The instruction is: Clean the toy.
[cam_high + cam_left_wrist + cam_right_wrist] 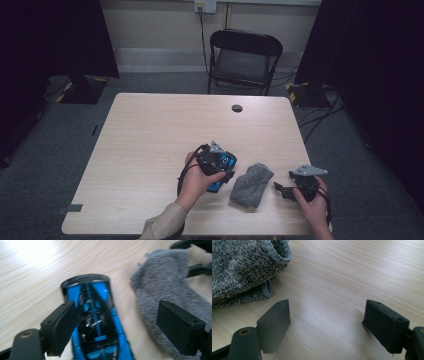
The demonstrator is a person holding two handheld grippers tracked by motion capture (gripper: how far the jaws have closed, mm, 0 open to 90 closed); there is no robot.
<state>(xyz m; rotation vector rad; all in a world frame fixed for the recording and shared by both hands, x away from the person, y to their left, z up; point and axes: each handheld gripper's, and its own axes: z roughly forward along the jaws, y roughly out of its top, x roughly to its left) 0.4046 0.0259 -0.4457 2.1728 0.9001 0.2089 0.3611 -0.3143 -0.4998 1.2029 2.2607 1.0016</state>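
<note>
A blue and black toy car lies on the light wooden table between the jaws of my left gripper. It sits close to the left jaw, and the right jaw stands well apart from it, over a grey knitted sock. In the high view the left gripper hovers over the car, just left of the sock. My right gripper rests right of the sock, open, with bare table between its jaws. The sock's cuff lies to its upper left.
A black folding chair stands behind the far table edge. A round cable hole sits near the far middle of the table. Dark curtains and cables flank the floor on both sides.
</note>
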